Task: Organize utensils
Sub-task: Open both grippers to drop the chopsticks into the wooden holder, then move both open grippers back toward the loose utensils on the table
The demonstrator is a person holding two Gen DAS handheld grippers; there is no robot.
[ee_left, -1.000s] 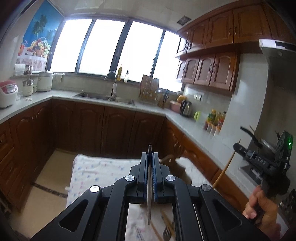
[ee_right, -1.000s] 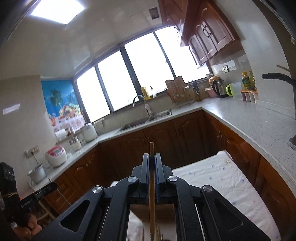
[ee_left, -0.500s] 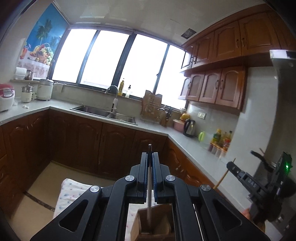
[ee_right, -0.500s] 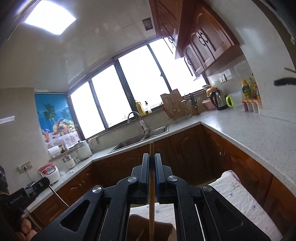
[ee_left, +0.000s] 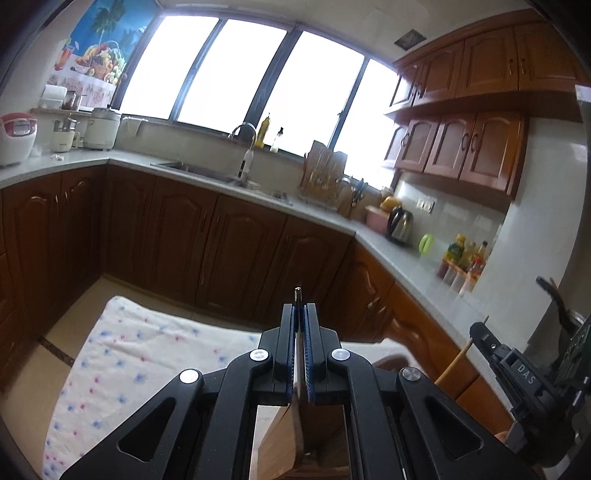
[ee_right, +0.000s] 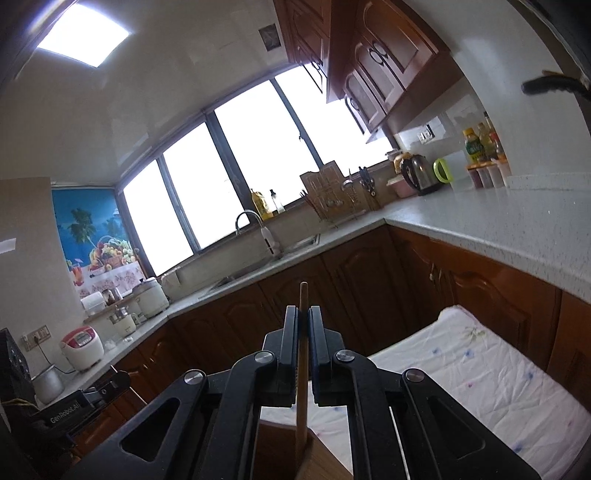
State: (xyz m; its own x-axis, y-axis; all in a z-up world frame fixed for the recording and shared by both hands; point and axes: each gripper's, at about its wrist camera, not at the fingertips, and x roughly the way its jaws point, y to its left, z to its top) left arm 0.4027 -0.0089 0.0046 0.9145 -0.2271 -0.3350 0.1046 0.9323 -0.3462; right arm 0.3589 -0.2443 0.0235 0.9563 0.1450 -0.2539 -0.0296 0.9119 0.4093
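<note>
You are holding a thin metal utensil (ee_left: 297, 332) upright between the closed fingers of your left gripper (ee_left: 299, 321); its tip is poking up above the fingertips and its lower end is reaching down into a brown wooden box (ee_left: 295, 439) just below. Which kind of utensil it is cannot be told. Your right gripper (ee_right: 303, 325) is clamping a wooden stick (ee_right: 303, 354), perhaps a chopstick, the same way, upright, with its lower end hanging in the box (ee_right: 325, 458) as well.

The box is sitting on a table covered by a white cloth (ee_left: 147, 350) with small blue and pink flowers. Around the table a grey countertop (ee_right: 480, 236) is running along dark wooden cabinets (ee_left: 177, 240) in a U shape. A sink with a curved tap (ee_left: 245, 147) is sitting beneath a wide, very bright window (ee_left: 236, 74). To the right a dish rack (ee_left: 325, 173), a steel kettle (ee_left: 400, 223) and sauce bottles (ee_left: 463, 258) are standing on the counter. To the left rice cookers (ee_left: 16, 136) are standing under a tropical fruit poster (ee_left: 99, 40). A square ceiling light (ee_right: 83, 35) is glowing overhead.
</note>
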